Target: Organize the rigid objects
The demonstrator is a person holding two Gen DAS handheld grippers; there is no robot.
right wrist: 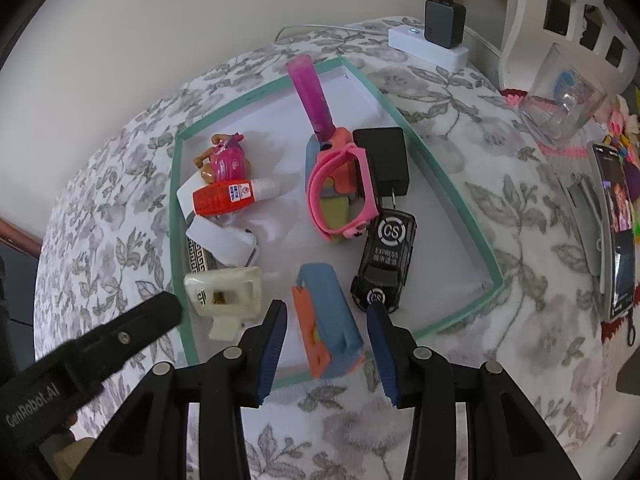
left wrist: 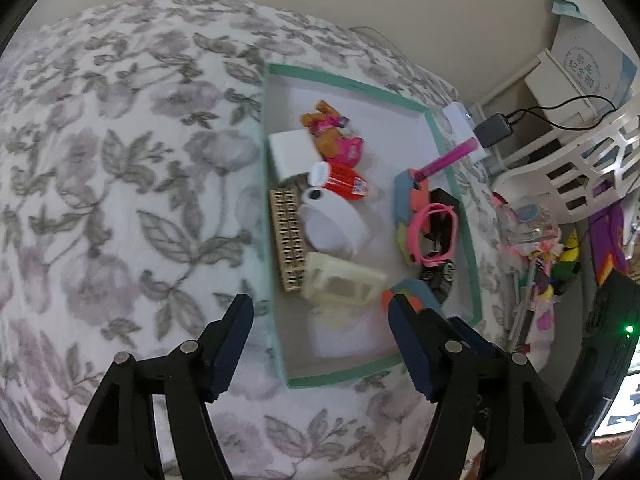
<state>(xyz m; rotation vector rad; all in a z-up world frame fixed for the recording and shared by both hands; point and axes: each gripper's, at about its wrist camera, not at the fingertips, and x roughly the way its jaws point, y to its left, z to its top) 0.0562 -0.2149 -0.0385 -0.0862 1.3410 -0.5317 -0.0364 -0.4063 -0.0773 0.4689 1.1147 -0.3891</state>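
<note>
A shallow teal-rimmed tray (left wrist: 348, 85) (right wrist: 172, 216) lies on a floral bedspread. In it are a cream plastic piece (left wrist: 344, 280) (right wrist: 224, 292), a red bottle (right wrist: 224, 198), a pink pup toy (right wrist: 226, 160), pink goggles (right wrist: 340, 196), a pink tube (right wrist: 310, 96) and a black toy car (right wrist: 384, 268). My right gripper (right wrist: 328, 340) is shut on a blue-and-orange block (right wrist: 328, 320), which hangs over the tray's near rim. My left gripper (left wrist: 320, 340) stands open above the near left corner, nothing between its pads. One of its fingers (right wrist: 160, 312) shows beside the cream piece.
A white power strip with a black charger (right wrist: 428, 44) lies beyond the tray. To the right are a clear plastic box (right wrist: 560, 108), a phone (right wrist: 616, 232), a white lattice basket (left wrist: 580, 160) and a heap of small toys (left wrist: 532, 248). The bedspread (left wrist: 120, 200) stretches left.
</note>
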